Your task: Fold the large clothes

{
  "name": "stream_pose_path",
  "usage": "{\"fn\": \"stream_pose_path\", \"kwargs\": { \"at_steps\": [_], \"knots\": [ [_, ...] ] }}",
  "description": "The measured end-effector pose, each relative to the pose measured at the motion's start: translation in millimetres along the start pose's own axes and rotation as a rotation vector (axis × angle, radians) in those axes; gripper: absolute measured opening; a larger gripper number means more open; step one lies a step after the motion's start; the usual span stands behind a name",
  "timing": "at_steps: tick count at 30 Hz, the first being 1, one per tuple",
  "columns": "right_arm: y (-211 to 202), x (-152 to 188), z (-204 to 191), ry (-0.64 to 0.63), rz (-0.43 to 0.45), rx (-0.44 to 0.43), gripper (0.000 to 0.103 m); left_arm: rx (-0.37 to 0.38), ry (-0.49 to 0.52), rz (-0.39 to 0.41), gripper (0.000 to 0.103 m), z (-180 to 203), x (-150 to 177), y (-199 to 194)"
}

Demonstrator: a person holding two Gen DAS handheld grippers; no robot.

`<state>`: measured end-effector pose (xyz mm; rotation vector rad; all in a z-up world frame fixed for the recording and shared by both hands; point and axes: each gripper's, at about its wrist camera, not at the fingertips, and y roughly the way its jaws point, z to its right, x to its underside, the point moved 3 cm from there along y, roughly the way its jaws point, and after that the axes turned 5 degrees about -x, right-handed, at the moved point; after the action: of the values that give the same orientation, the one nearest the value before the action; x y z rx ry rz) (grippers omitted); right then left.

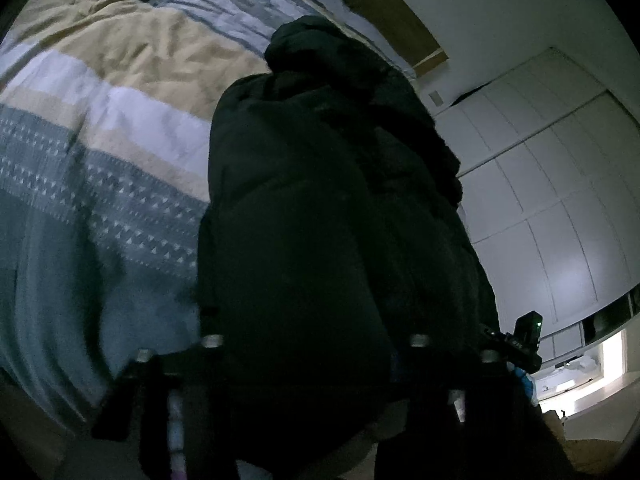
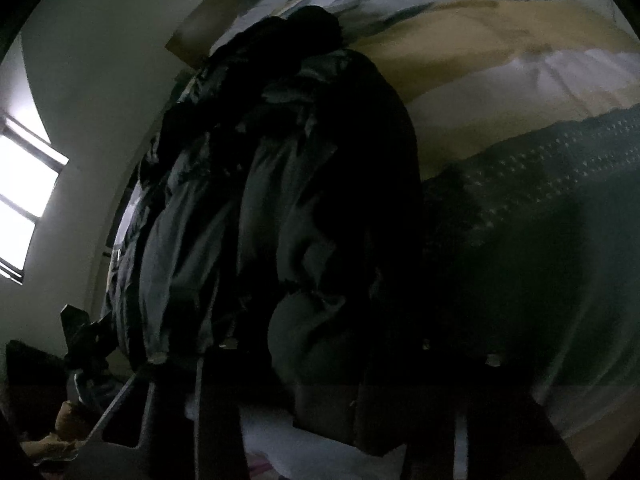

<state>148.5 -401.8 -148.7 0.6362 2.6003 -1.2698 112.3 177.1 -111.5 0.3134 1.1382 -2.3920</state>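
Observation:
A large dark hooded jacket (image 1: pixel 328 208) hangs lifted over the bed and fills the middle of the left wrist view. Its lower edge drapes into my left gripper (image 1: pixel 316 364), which is shut on the fabric. In the right wrist view the same jacket (image 2: pixel 280 200) shows shiny grey lining and folds. My right gripper (image 2: pixel 320 364) is shut on its lower edge. The fingertips of both grippers are hidden by the dark cloth. The other gripper (image 1: pixel 520 340) shows at the right edge of the jacket in the left wrist view, and at the lower left (image 2: pixel 84 332) in the right wrist view.
A bed with a striped blue, white and tan cover (image 1: pixel 100 120) lies under the jacket and shows again in the right wrist view (image 2: pixel 520 92). White wardrobe doors (image 1: pixel 560 200) stand to the right. A bright window (image 2: pixel 24 188) is at the left. The room is dim.

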Motion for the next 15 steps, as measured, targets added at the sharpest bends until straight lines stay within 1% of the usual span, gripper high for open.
{"fn": "stream_pose_path", "kwargs": {
  "at_steps": [1, 2, 4, 5, 6, 11, 13, 15],
  "knots": [
    [-1, -1, -5, -0.012, 0.006, -0.01, 0.024, 0.007, 0.002, 0.007, 0.029, 3, -1, -1],
    [-2, -3, -9, -0.021, 0.012, -0.017, 0.022, 0.017, 0.003, 0.019, 0.024, 7, -5, -3],
    [-4, -8, -21, -0.048, 0.025, -0.025, 0.019, 0.024, 0.007, 0.045, 0.022, 15, -13, -8],
    [-10, -15, -35, -0.08, 0.048, -0.036, 0.018, 0.025, 0.011, 0.053, 0.02, 18, -17, -9],
    [-10, -15, -35, -0.08, 0.048, -0.036, 0.016, 0.025, 0.017, 0.062, 0.02, 23, -21, -11],
    [-33, -41, -66, -0.145, 0.132, -0.051, 0.014, 0.053, 0.022, 0.128, 0.017, 45, -52, -24],
    [-44, -57, -84, -0.174, 0.176, -0.046, 0.014, 0.067, 0.023, 0.155, 0.017, 53, -67, -32],
    [-48, -63, -89, -0.181, 0.192, -0.044, 0.013, 0.077, 0.034, 0.175, 0.016, 62, -80, -40]
  ]
}}
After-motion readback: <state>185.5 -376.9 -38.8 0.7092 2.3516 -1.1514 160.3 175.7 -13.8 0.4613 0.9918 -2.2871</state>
